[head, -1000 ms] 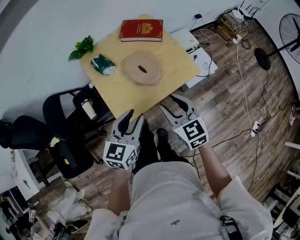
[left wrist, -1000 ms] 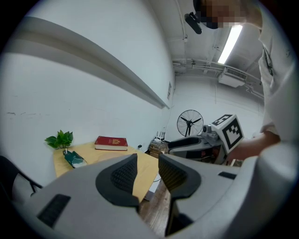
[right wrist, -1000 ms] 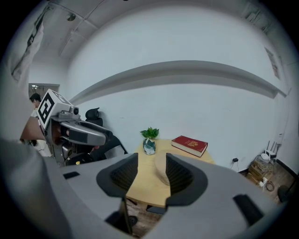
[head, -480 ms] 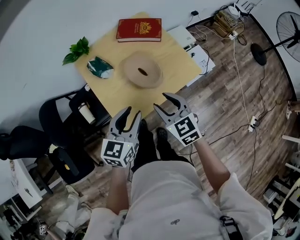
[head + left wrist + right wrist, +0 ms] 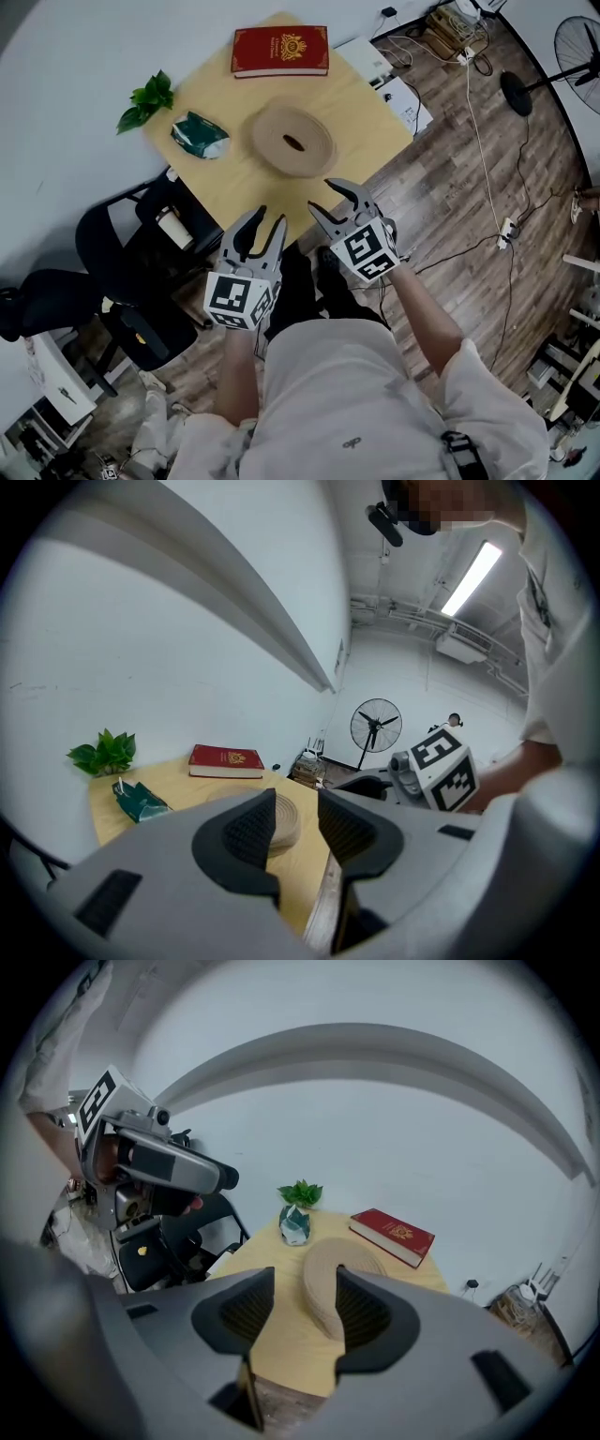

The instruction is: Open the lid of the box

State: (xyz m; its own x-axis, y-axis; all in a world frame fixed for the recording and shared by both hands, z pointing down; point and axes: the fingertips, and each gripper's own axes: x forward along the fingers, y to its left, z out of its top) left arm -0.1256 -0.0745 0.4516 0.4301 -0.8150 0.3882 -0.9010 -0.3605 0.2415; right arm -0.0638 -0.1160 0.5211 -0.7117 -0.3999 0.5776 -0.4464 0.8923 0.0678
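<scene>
Counter (image 5: 361, 108), middle: box (image 5: 292, 141) shut, untouched. Left gripper (image 5: 266, 227) jaws narrow, right gripper (image 5: 339, 202) jaws just opening wide, both empty.

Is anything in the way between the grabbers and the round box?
Nothing visible: only bare table lies between the round box and the grippers. The right gripper has just been opening, empty; the left gripper is open too.

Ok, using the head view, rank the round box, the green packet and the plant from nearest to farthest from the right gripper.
1. Round box, middle of the table, just ahead of the right gripper.
2. Green packet, left of the box.
3. Plant, far-left corner.
</scene>
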